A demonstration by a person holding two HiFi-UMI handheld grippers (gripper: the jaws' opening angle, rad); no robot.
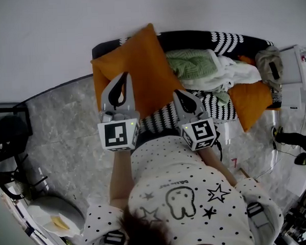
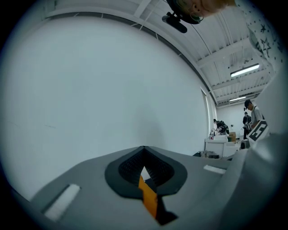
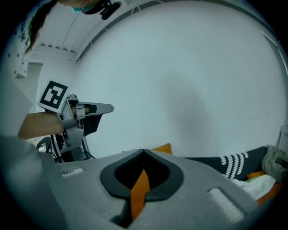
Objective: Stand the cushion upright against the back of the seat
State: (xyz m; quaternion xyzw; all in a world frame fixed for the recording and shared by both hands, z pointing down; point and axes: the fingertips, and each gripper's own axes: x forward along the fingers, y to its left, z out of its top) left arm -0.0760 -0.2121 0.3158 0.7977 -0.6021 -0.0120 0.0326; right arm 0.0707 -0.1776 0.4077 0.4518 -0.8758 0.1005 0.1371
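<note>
A large orange cushion (image 1: 145, 68) stands tilted on the left end of the black-and-white patterned sofa (image 1: 225, 39), one corner pointing up toward the white wall. My left gripper (image 1: 123, 76) lies over the cushion's left half. In the left gripper view its jaws (image 2: 144, 168) are shut, with a strip of orange fabric (image 2: 148, 197) pinched between them. My right gripper (image 1: 178, 94) is at the cushion's lower right edge, shut on a fold of orange fabric (image 3: 140, 191). The cushion's top corner (image 3: 163, 148) shows beyond those jaws.
A heap of green and white cloth (image 1: 206, 68) and a second orange cushion (image 1: 249, 104) fill the sofa's right part, with a grey bag (image 1: 269, 62) at its end. Marbled floor (image 1: 61, 129) lies to the left, with a black stand (image 1: 7, 132) and a white dish (image 1: 53, 214).
</note>
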